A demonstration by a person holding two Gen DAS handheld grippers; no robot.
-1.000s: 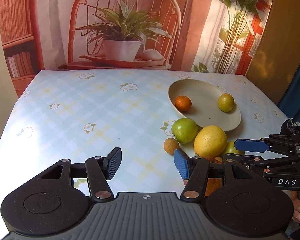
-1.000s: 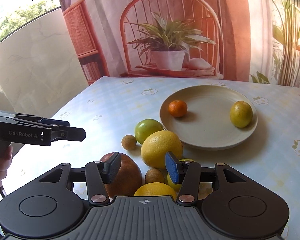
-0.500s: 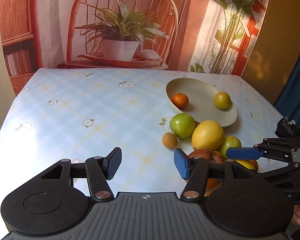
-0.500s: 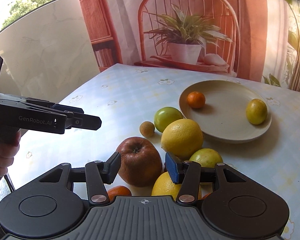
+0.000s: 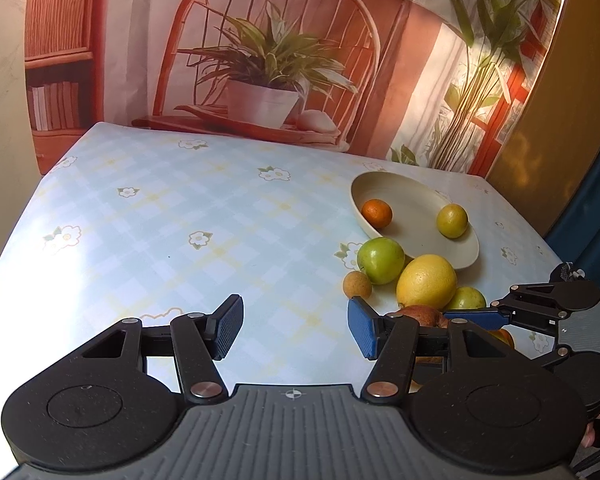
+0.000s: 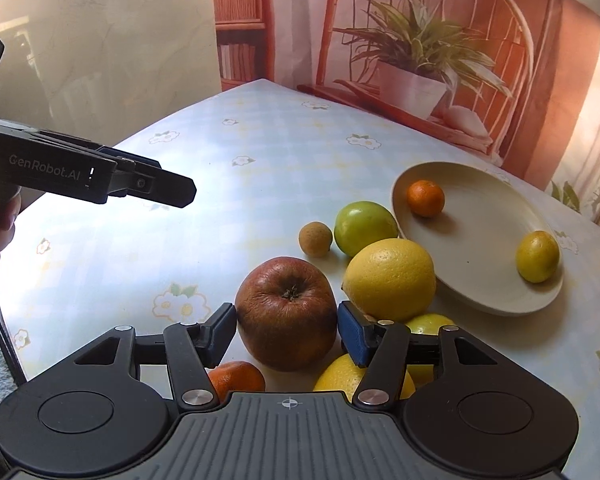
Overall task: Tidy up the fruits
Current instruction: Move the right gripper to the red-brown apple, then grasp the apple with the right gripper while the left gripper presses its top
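A beige plate (image 6: 484, 216) holds a small orange (image 6: 425, 198) and a small yellow fruit (image 6: 537, 256). Beside it on the table lie a green apple (image 6: 363, 221), a big lemon (image 6: 392, 278), a small brown fruit (image 6: 315, 239) and a red-brown apple (image 6: 286, 313). My right gripper (image 6: 287, 330) is open, its jaws on either side of the red-brown apple, not pressing it. A tangerine (image 6: 236, 380) and a yellow fruit (image 6: 342, 376) lie under it. My left gripper (image 5: 295, 328) is open and empty over the bare tablecloth, left of the fruit pile (image 5: 426, 280).
The table has a light blue checked cloth with flowers (image 5: 160, 224). A printed backdrop with chair and plant (image 5: 268, 80) stands behind the far edge. A pale wall (image 6: 100, 60) is at the left. The plate also shows in the left wrist view (image 5: 420, 216).
My right gripper has drawn back and turned left, so the red-brown apple now sits between its open jaws. My left gripper has stayed open and shifted only slightly.
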